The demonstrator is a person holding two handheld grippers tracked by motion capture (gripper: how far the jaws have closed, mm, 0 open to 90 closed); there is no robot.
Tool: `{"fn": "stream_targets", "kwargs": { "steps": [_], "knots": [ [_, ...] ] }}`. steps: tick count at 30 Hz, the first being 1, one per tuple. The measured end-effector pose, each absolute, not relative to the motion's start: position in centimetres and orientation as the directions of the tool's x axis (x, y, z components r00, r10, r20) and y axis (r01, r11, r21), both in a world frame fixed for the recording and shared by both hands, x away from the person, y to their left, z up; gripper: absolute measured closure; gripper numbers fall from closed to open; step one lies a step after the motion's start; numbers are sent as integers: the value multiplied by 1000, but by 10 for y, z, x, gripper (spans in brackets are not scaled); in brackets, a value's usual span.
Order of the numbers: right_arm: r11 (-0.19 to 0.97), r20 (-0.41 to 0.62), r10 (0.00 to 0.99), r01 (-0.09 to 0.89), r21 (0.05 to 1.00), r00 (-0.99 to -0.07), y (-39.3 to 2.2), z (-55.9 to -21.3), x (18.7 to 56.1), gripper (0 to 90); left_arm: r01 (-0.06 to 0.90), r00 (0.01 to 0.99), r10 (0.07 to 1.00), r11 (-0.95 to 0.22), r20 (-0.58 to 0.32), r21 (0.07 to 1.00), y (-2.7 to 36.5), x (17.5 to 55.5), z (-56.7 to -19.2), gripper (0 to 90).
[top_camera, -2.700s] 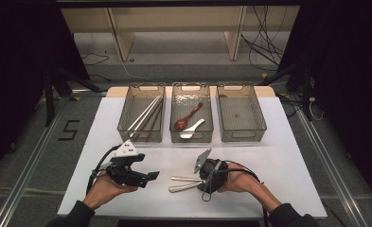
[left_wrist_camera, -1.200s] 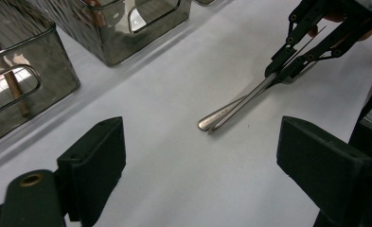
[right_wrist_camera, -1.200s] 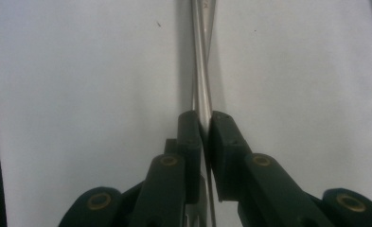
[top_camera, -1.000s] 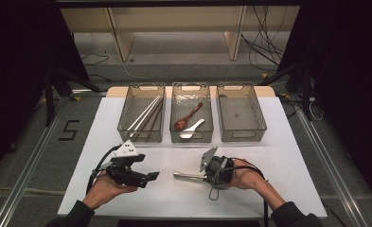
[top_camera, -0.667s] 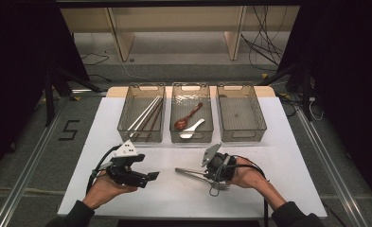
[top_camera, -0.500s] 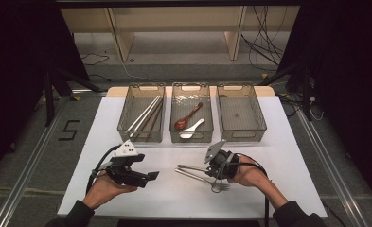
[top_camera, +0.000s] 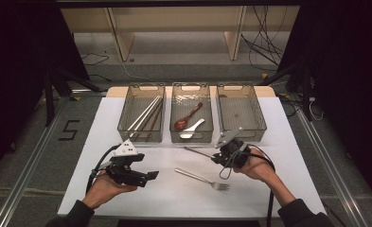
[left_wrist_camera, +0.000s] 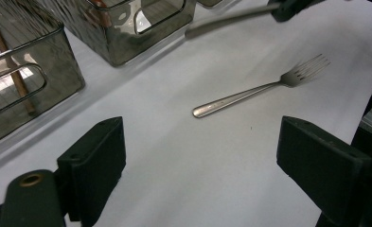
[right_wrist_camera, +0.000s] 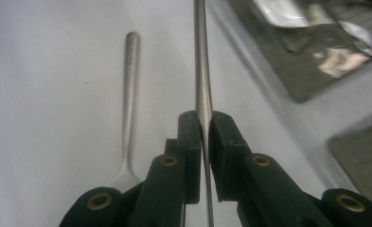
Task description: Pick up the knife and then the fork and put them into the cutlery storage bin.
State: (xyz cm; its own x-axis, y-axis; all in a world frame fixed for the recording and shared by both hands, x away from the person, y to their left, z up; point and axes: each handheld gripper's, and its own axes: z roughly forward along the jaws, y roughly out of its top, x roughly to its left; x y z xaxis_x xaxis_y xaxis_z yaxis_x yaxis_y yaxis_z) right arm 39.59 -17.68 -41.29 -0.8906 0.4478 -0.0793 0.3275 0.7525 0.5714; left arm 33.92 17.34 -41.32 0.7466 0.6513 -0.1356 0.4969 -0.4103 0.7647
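My right gripper [top_camera: 216,157] [right_wrist_camera: 202,118] is shut on a thin silver utensil [top_camera: 198,152] [right_wrist_camera: 200,61], whose handle sticks out to the left above the white table [top_camera: 278,142]. Its head is hidden behind the jaws. A silver fork [top_camera: 201,178] [left_wrist_camera: 250,92] [right_wrist_camera: 130,85] lies flat on the table just in front of it. At the near left, my left gripper [top_camera: 147,177] [left_wrist_camera: 200,142] rests in the person's hand, jaws wide open with nothing between them. In the left gripper view the held utensil [left_wrist_camera: 231,19] crosses the top edge.
Three clear bins stand in a row at the far side. The left bin [top_camera: 127,127] holds chopsticks, the middle bin [top_camera: 191,140] holds a brown spoon and a white spoon, and the right bin [top_camera: 259,124] looks empty. Cables trail from both grippers.
The right gripper has risen and moved away from the person toward the bins, carrying the utensil and leaving the fork on the table. The left gripper has not moved.
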Motion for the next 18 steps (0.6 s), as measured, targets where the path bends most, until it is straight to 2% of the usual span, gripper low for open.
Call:
{"fn": "stream_targets", "kwargs": {
  "steps": [10, 18],
  "knots": [
    [637, -95, 595, 396, 662, -798, -216, -381, 419, 842, 498, 738, 659, -391, -142, 774, 175, 340, -412, 160],
    [584, -110, 680, 446, 678, -725, -235, -370, 443, 842, 488, 731, 667, -360, -147, 795, 178, 340, -411, 160]
  ]
}}
